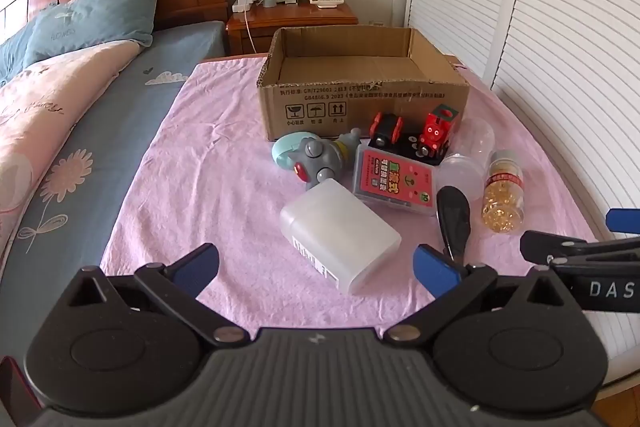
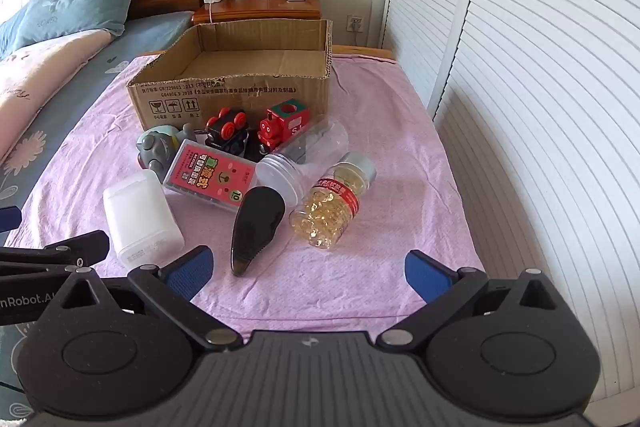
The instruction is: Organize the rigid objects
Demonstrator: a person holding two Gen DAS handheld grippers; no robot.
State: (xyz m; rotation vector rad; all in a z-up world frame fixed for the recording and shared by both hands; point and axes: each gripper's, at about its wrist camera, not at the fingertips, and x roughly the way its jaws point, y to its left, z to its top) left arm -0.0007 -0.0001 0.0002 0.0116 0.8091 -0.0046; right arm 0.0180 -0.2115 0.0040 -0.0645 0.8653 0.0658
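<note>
Toys, bottles and cases (image 2: pixel 208 179) lie clustered before the empty cardboard box (image 2: pixel 236 95), awaiting sorting; I hold both grippers, left (image 1: pixel 316 267) and right (image 2: pixel 308 267), fingers spread wide, nearest the white case (image 1: pixel 340 235).

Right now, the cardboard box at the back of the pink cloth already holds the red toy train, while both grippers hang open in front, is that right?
Not quite: the cardboard box is empty in the right wrist view. The red toy train stands on the pink cloth just in front of it. The left gripper and right gripper are indeed open.
</note>
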